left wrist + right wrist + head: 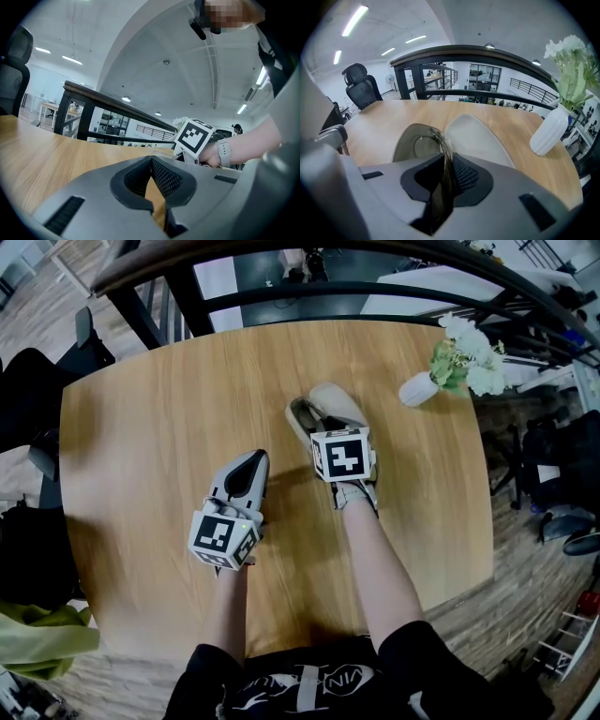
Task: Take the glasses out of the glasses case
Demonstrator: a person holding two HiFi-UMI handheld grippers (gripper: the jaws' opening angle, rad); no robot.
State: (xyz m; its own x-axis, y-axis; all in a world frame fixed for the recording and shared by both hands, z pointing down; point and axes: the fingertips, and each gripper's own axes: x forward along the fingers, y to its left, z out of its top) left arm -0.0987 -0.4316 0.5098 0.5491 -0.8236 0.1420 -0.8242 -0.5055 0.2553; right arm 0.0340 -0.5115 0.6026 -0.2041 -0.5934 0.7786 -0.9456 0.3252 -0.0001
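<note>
Glasses (440, 143) stand edge-on between the pads of the right gripper (448, 176), clamped by one lens, just above the open glasses case (408, 143) at the middle of the counter (159, 409). The left gripper (151, 161), at the case's lower left in the head view, has its jaws together on nothing. A white vase (415, 388) stands at the upper right.

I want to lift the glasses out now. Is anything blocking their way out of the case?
Nothing visible does. The case lies open, its lid folded back on the table, and the right hand-held gripper is shut on the glasses from above. The left hand-held gripper rests apart from it.
</note>
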